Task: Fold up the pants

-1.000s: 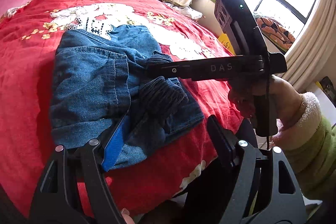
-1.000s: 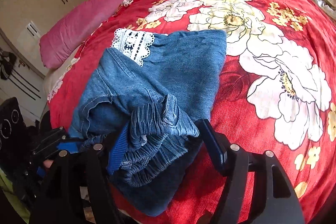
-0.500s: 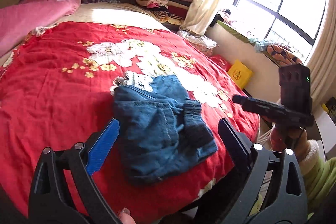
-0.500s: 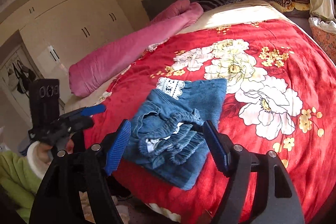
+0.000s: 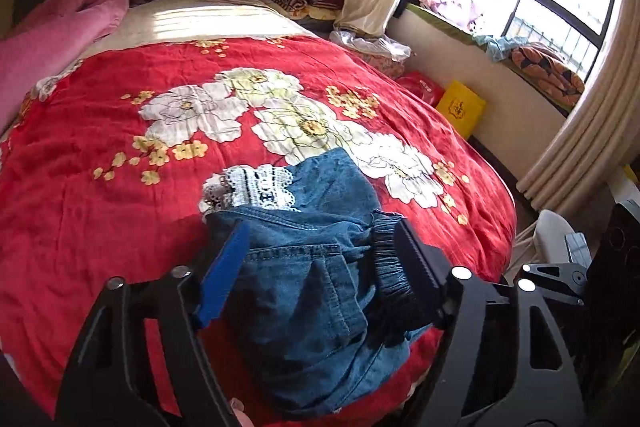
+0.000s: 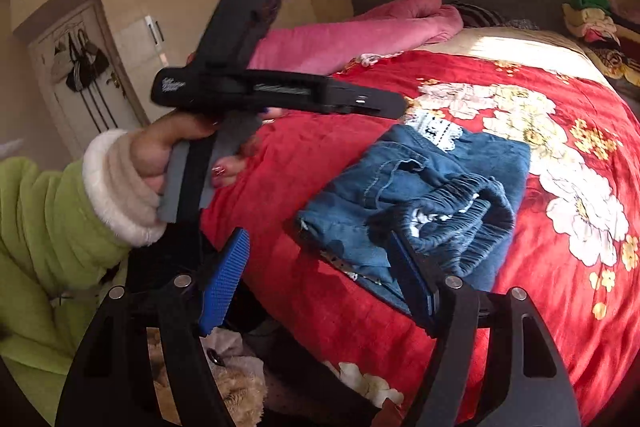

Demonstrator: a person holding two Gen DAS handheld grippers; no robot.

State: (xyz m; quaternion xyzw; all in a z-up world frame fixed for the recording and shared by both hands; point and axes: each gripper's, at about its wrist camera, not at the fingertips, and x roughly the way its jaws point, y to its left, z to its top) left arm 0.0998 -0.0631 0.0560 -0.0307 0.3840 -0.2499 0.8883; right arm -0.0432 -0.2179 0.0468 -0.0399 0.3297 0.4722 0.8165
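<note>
The left gripper [image 5: 320,259] hangs with its jaws spread and empty, the folded pants [image 5: 312,267] lying straight ahead and just below, framed between its fingers near the foot edge of the red bedspread [image 5: 100,207]. The bundle's long axis appears to run away from this gripper, lace hem [image 5: 256,187] at the far end — elastic waistband on its right. Further right, the right gripper [image 6: 320,275] is also spread and empty, the pants ahead and to its right, so neither looks clearly nearer.
</note>
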